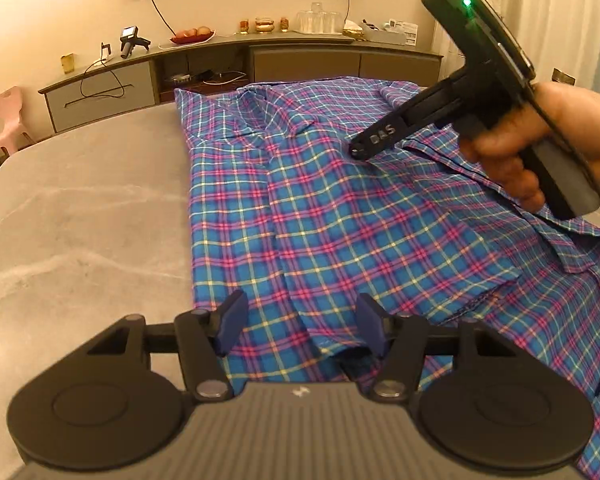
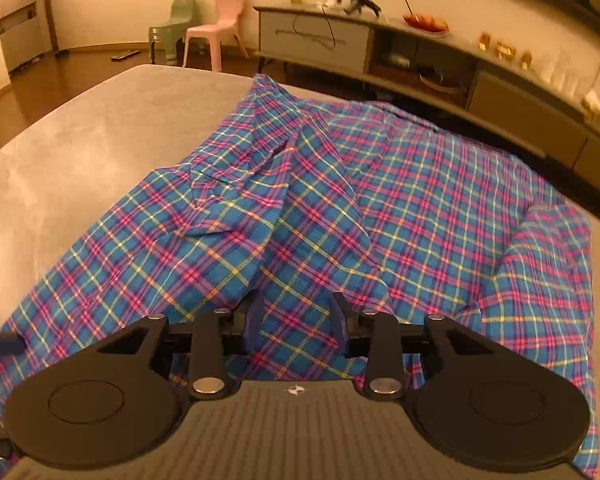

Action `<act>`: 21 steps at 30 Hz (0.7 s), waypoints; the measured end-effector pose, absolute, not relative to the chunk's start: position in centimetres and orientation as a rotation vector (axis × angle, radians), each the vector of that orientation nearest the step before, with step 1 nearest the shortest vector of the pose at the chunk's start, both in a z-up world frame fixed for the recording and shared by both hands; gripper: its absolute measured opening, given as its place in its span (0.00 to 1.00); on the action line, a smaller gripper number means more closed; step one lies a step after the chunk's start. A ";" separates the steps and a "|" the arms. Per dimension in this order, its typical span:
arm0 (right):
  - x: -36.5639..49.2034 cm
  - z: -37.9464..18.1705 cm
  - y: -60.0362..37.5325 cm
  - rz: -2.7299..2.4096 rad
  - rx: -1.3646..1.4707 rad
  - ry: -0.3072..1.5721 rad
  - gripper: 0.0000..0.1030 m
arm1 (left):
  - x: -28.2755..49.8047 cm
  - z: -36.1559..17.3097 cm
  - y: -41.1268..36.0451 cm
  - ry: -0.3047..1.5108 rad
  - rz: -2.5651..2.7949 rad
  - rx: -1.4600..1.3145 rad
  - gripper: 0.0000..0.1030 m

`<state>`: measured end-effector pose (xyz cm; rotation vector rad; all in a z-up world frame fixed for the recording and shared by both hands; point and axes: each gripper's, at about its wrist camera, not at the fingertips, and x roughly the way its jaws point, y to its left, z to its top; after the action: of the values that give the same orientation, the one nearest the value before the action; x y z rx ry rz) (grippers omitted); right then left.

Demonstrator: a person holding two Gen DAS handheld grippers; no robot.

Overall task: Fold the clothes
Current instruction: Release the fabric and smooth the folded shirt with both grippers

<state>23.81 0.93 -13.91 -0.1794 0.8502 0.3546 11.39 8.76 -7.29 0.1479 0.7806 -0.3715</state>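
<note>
A blue, pink and yellow plaid shirt (image 1: 340, 208) lies spread on a grey table (image 1: 80, 220), collar at the far end. My left gripper (image 1: 302, 326) is open just above the shirt's near hem, a fold of cloth by its right finger. My right gripper (image 1: 358, 151) shows in the left wrist view, held in a hand, its tip pressed on the shirt near the right shoulder. In the right wrist view the shirt (image 2: 440, 208) is rumpled, and my right gripper (image 2: 298, 326) has its fingers apart with a fold of cloth lying between them.
A long grey sideboard (image 1: 240, 64) stands behind the table with a fruit bowl (image 1: 192, 35), glassware and a spare gripper. A pink chair (image 2: 216, 28) and a green chair (image 2: 176, 24) stand on the floor beyond. Bare table (image 2: 100, 128) lies left of the shirt.
</note>
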 end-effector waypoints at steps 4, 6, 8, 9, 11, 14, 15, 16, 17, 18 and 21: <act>20.8 -11.5 -2.7 0.314 -0.052 0.812 0.38 | 10.3 -6.2 9.6 0.769 -0.370 0.171 0.58; 18.2 -11.1 -5.4 0.269 -0.016 0.807 0.38 | 9.8 -6.6 9.8 0.785 -0.376 0.179 0.57; 15.4 -11.6 -8.2 0.192 -0.028 0.823 0.38 | 9.3 -7.1 9.9 0.805 -0.383 0.187 0.59; 13.9 -12.2 -9.7 0.154 -0.035 0.841 0.38 | 9.0 -7.2 10.0 0.808 -0.383 0.184 0.59; 10.9 -13.2 -12.5 0.089 -0.045 0.870 0.38 | 8.5 -7.1 10.0 0.815 -0.380 0.172 0.59; 7.1 -13.7 -14.8 0.084 -0.026 0.853 0.41 | 6.5 -6.5 10.5 0.812 -0.363 0.146 0.58; 5.8 -13.2 -15.3 0.077 -0.009 0.836 0.41 | 5.6 -6.2 10.6 0.806 -0.359 0.136 0.58; 4.3 -12.8 -15.8 0.079 0.011 0.819 0.42 | 4.5 -6.2 10.9 0.807 -0.353 0.121 0.58; 2.9 -12.6 -16.1 0.092 0.029 0.810 0.42 | 3.2 -6.4 11.2 0.817 -0.340 0.106 0.58; 1.8 -13.0 -16.1 0.095 0.030 0.826 0.42 | 1.9 -6.7 11.4 0.831 -0.325 0.090 0.58; -1.8 -14.1 -16.4 0.103 -0.004 0.851 0.52 | -2.1 -6.7 11.5 0.822 -0.291 0.094 0.59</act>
<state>-1.83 -16.36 -14.14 -0.0037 0.8505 0.1030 -2.14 11.46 -6.67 0.0938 0.8217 -0.2909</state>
